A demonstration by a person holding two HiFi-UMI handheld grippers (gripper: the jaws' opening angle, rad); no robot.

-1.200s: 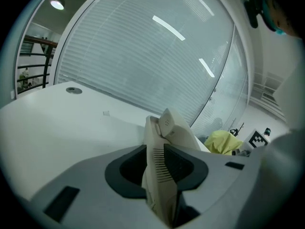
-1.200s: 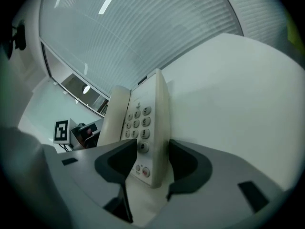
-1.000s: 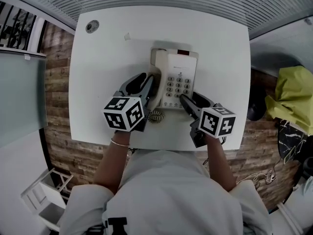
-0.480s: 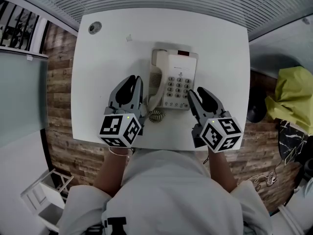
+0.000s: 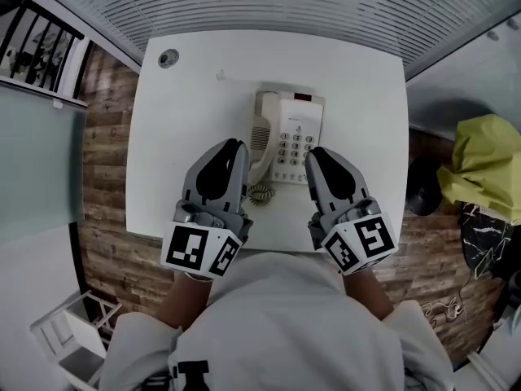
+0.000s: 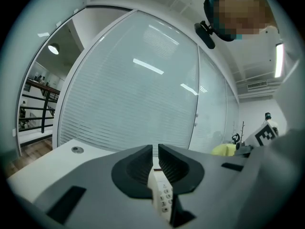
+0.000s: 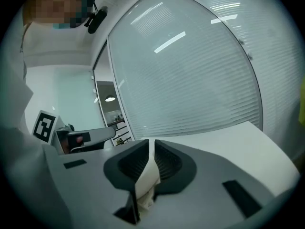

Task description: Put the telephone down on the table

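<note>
The telephone (image 5: 293, 133) lies lengthwise near the table's (image 5: 183, 112) front edge, between the left gripper (image 5: 235, 145) and right gripper (image 5: 313, 154); both empty, jaws just closing, nearly together.

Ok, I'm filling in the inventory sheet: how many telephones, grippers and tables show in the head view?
Telephone: 1
Grippers: 2, the left gripper and the right gripper; the jaws of both have just been closing, with nothing held between them
Table: 1
Total: 4
</note>
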